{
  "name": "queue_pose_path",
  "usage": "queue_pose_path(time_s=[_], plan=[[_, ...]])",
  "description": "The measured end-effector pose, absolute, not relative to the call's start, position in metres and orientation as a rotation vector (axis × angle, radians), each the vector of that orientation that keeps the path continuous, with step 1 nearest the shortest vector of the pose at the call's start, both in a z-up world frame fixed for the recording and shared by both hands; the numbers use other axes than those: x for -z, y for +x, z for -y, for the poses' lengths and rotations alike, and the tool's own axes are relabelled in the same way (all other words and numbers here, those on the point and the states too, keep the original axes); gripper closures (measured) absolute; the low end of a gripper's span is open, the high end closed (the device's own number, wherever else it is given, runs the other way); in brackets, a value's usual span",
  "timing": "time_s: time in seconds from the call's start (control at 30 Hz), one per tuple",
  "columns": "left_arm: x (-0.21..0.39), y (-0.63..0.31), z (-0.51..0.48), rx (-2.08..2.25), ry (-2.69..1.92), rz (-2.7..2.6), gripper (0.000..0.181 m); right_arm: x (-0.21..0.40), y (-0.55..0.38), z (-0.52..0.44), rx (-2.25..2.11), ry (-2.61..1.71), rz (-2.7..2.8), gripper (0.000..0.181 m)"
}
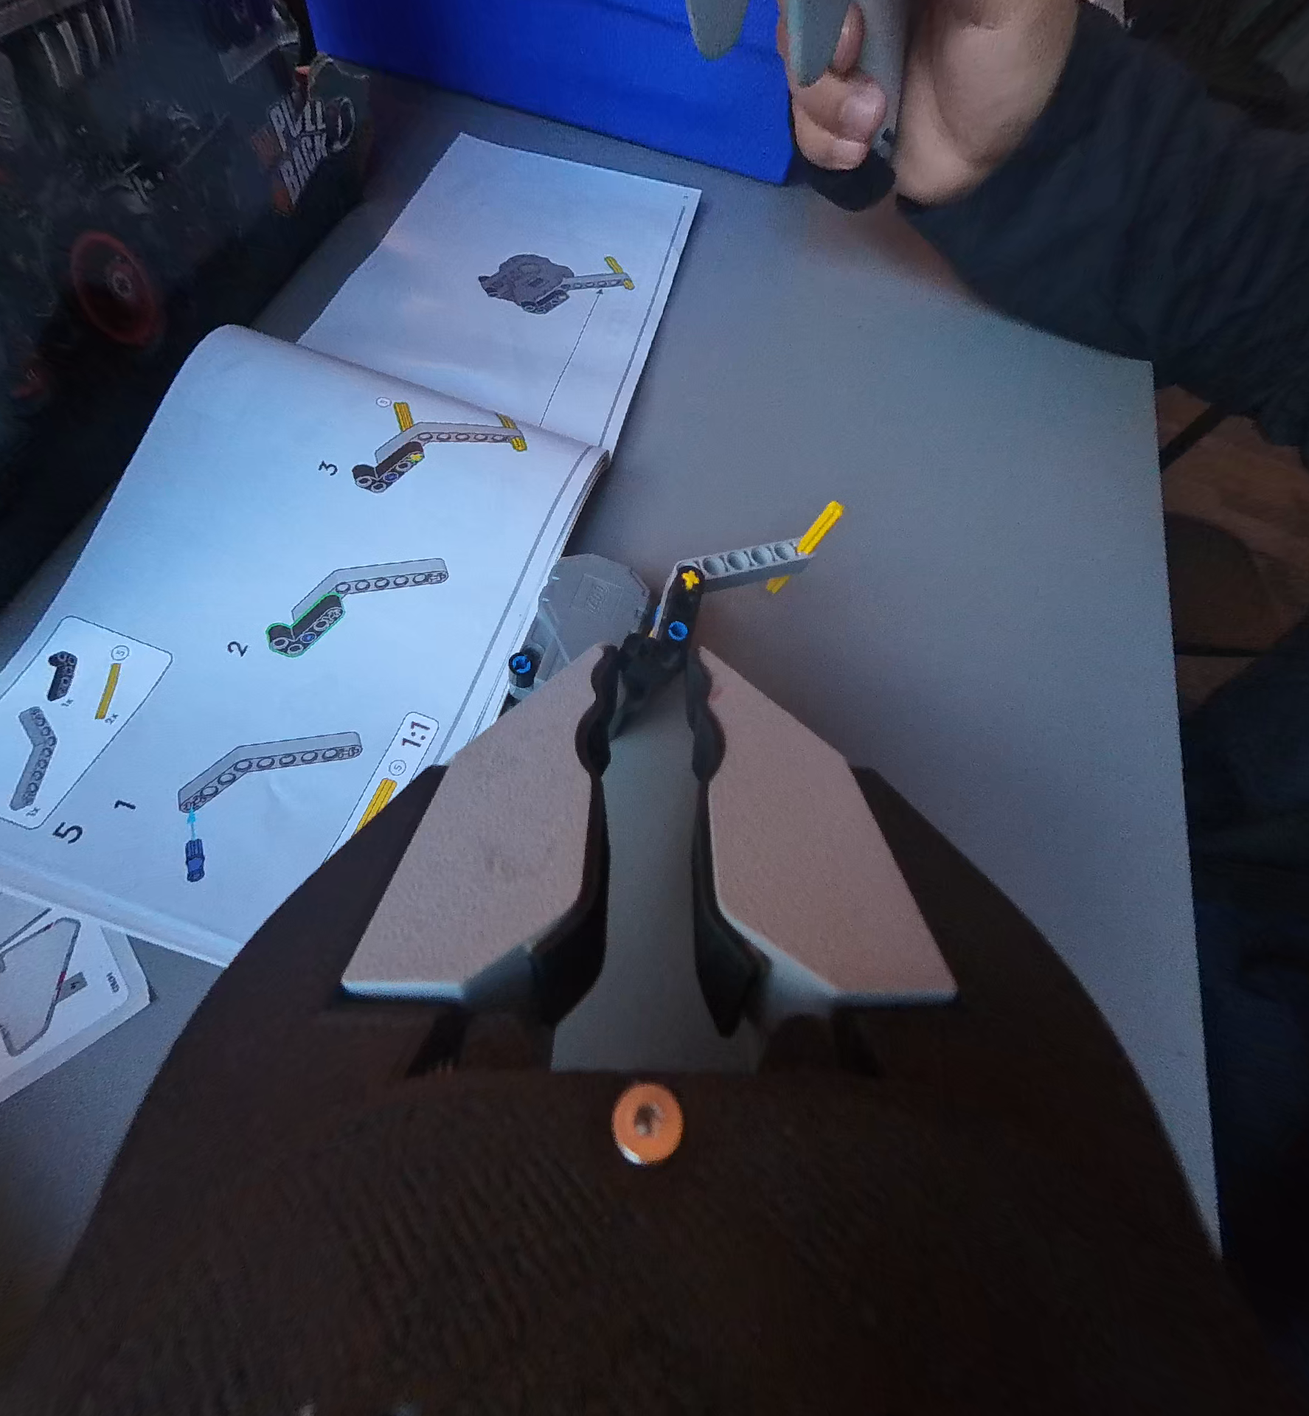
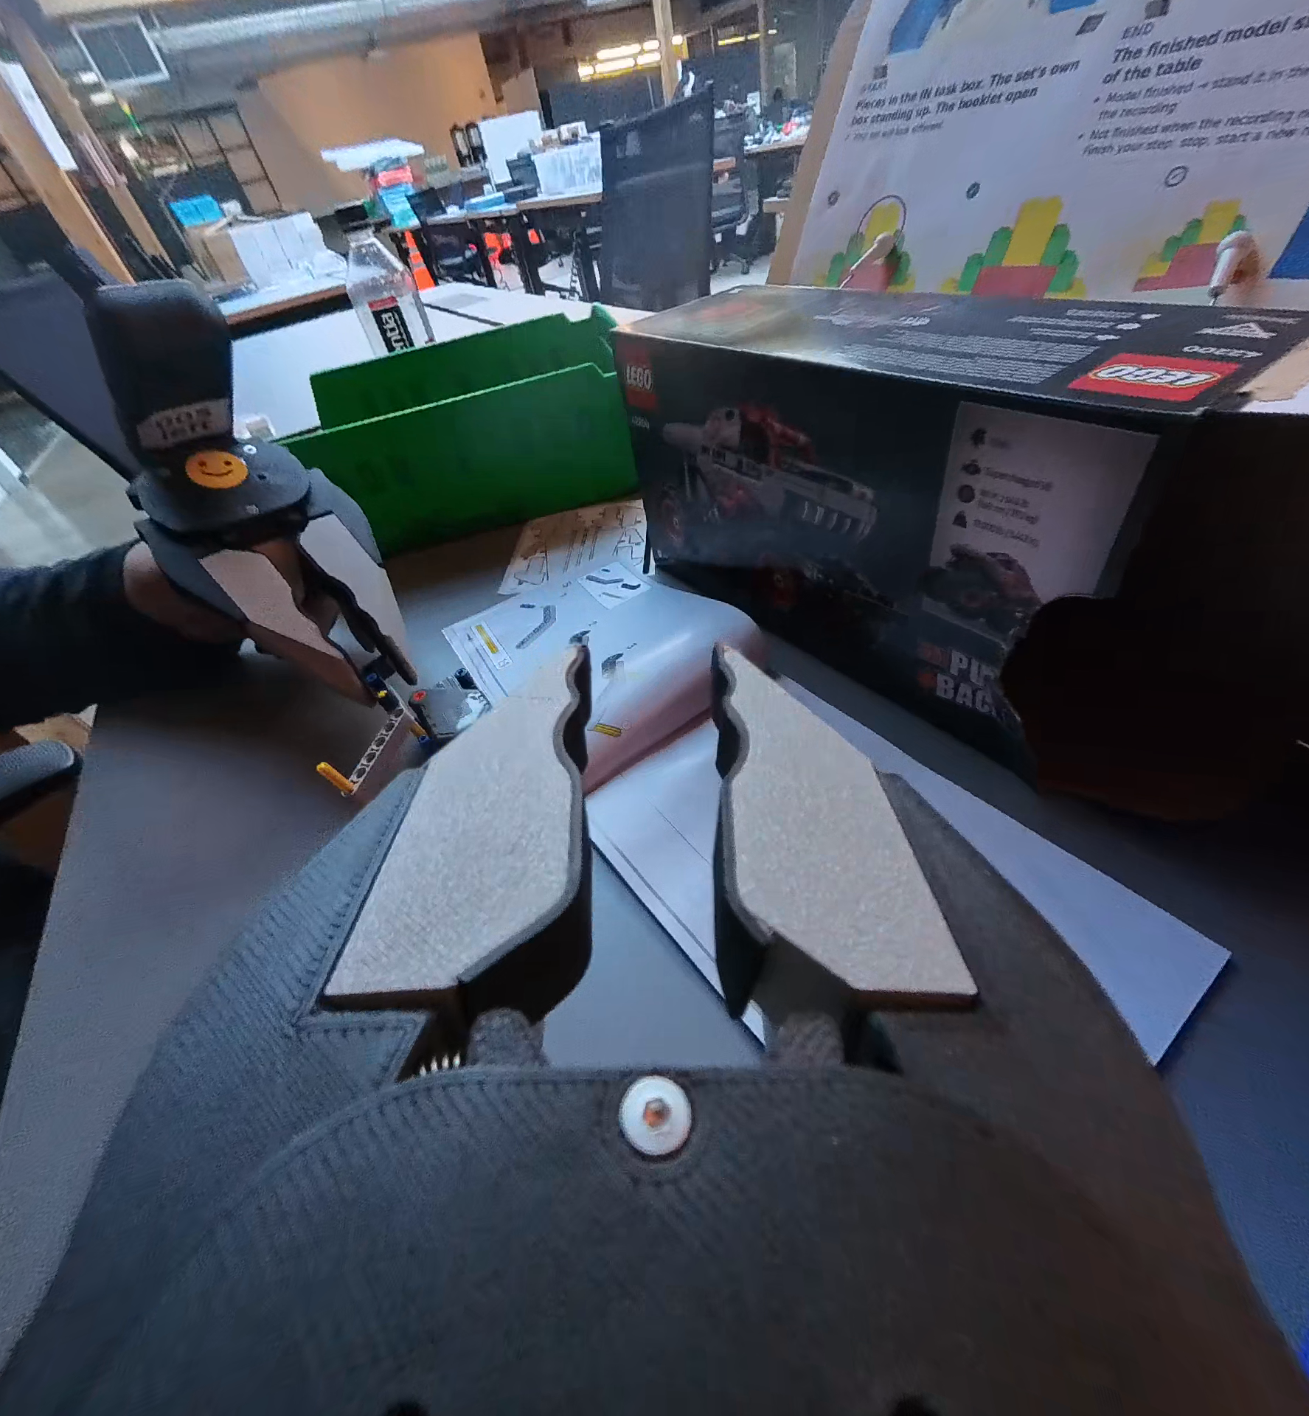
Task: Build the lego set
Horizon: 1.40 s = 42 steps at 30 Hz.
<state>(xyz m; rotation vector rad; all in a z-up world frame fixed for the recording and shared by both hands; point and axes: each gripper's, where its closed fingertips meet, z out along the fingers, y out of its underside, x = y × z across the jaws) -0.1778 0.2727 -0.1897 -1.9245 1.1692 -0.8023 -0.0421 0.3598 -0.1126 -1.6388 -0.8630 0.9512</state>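
Observation:
My left gripper point(image 1: 651, 663) is shut on the black end of a small lego assembly point(image 1: 743, 563): a bent grey beam with black beam, blue pin and yellow axles. It holds this at the table next to a grey motor block point(image 1: 590, 605). The same gripper point(image 2: 390, 686), beam point(image 2: 375, 747) and block point(image 2: 448, 709) show at the left of the right wrist view. My right gripper point(image 2: 647, 705) is open and empty, raised above the open instruction booklet point(image 2: 659, 812). The booklet point(image 1: 253, 613) lies left of the assembly.
The black lego set box point(image 2: 904, 490) stands at the back right, also in the left wrist view point(image 1: 99, 253). A green bin point(image 2: 467, 452) and a water bottle point(image 2: 383, 299) stand behind. A blue bin point(image 1: 559, 69) is at the far edge. A sticker sheet point(image 1: 15, 996) lies near left. The tips of one gripper are about 20 centimetres away from the tips of the other.

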Motion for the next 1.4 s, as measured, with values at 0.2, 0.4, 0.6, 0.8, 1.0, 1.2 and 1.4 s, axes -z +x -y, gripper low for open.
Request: queue_pose_path(time_s=[0.2, 0.4, 0.6, 0.8, 1.0, 1.2, 1.4], plan=[[0.19, -0.178, -0.274, 0.808, -1.926, -1.163, 0.168, 0.112, -0.043, -0.359, -0.952, -1.637, 0.861, 0.155], [0.19, -0.178, -0.275, 0.805, -1.922, -1.163, 0.168, 0.111, -0.042, -0.36, -0.977, -1.639, 0.839, 0.155], [0.191, -0.178, -0.275, 0.797, -1.919, -1.171, 0.168, 0.116, -0.046, -0.359, -0.967, -1.653, 0.862, 0.154], [0.192, -0.179, -0.274, 0.805, -1.919, -1.191, 0.168, 0.121, -0.051, -0.355, -0.986, -1.669, 0.891, 0.155], [0.193, -0.179, -0.271, 0.785, -1.877, -1.255, 0.168, 0.133, -0.062, -0.346, -1.01, -1.697, 0.962, 0.154], [0.195, -0.177, -0.262, 0.699, -1.786, -1.393, 0.168, 0.168, -0.097, -0.309, -1.172, -1.771, 1.194, 0.149], [0.197, -0.176, -0.257, 0.544, -1.675, -1.51, 0.167, 0.198, -0.117, -0.283, -1.044, -1.803, 1.44, 0.148]])
